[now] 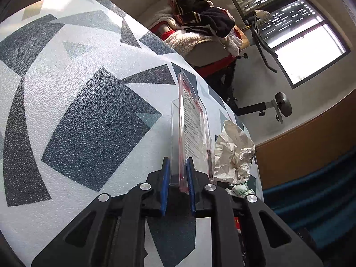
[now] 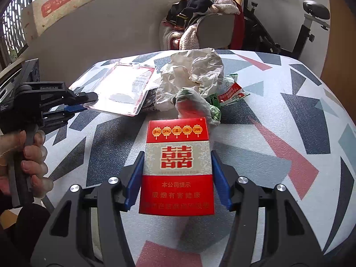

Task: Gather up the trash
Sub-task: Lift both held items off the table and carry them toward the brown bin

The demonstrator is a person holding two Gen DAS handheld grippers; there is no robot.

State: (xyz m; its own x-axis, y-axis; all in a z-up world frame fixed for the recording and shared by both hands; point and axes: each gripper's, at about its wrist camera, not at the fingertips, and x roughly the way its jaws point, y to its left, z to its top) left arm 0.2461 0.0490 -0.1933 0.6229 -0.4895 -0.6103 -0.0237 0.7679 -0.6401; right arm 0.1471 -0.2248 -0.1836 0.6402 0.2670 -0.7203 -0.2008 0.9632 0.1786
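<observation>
My left tool [image 1: 178, 178] pinches a clear, red-edged plastic package [image 1: 191, 129] at frame centre, beside crumpled white paper [image 1: 233, 151]. My right tool [image 2: 176, 180] grips a red-and-white cigarette box [image 2: 176, 166], lower centre, above the patterned counter [image 2: 278, 133].

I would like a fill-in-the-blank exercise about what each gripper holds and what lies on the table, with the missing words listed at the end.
1. The right gripper holds a red and white ____ pack.
2. The left gripper is shut on the edge of a clear plastic ____.
3. The crumpled paper lies on the ____, beyond the pack.
4. A pile of ____ covers the chair behind the table.

Missing words: cigarette; package; table; clothes
</observation>
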